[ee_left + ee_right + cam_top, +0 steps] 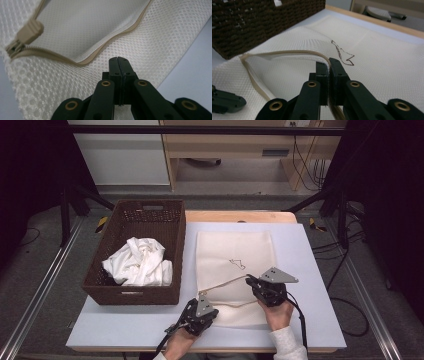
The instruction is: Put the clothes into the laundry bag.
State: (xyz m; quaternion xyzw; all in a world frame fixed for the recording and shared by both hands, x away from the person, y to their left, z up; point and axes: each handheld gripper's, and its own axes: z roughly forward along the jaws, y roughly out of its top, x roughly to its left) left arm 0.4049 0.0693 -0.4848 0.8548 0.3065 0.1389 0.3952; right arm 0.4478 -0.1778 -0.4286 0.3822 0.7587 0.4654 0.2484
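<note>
A cream mesh bag [235, 245] lies flat on the light table, its beige zipper open along the near part. My right gripper [249, 279] is shut on the upper zipper edge [294, 53] and holds that flap raised off the layer below. My left gripper [201, 295] sits at the bag's near left corner, jaws pressed together on the lower mesh flap [140, 50]. The zipper pull [28, 30] rests at the left end of the opening, just beyond the left gripper [118, 59]. A small dark outline drawing [343, 53] marks the bag past my right gripper [328, 61].
A dark brown wicker basket [150, 206] stands left of the bag with crumpled white cloth [140, 262] inside; its wall [262, 20] is close to the raised flap. Table edges lie near both hands. Bare table lies right of the bag [310, 270].
</note>
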